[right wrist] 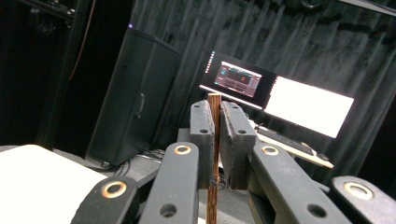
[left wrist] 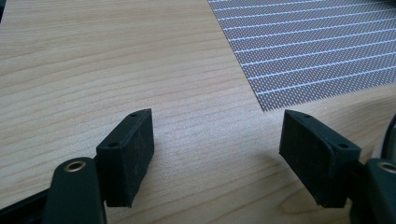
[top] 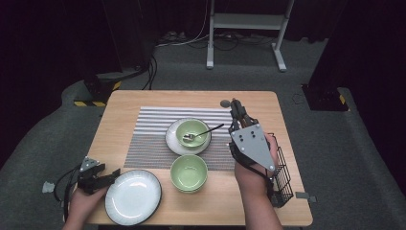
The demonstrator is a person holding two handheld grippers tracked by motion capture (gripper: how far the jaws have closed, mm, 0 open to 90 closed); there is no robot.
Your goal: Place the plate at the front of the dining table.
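Clamped between the right gripper's [right wrist: 214,135] jaws: a thin brown stick [right wrist: 214,154], upright at centre frame in the right gripper view, lower end cut off by the bottom edge; impossible to tell what kind of utensil. Seen from above at centre right [top: 238,119], raised over the far right part of the bench [top: 119,103], just right of a green bowl [top: 192,133] on a white plate [top: 173,142] with a metal spoon [top: 203,132] resting in it. Nearer the bottom, a second green bowl [top: 189,173], empty. At lower right, partly hidden behind the right hand [top: 253,175], a black wire basket [top: 283,175].

Left gripper [top: 98,176] at lower left, jaws spread wide and empty [left wrist: 217,154], low over bare wood, just left of a dark-rimmed white plate [top: 133,196]. Striped grey placemat [left wrist: 308,46] at upper right of the left gripper view, under the bowls.

Light wooden bench, grey carpet, black curtains, cables and a white stand [top: 246,21] at top. Lit monitors [right wrist: 275,95] and a dark cabinet [right wrist: 130,98] beyond.
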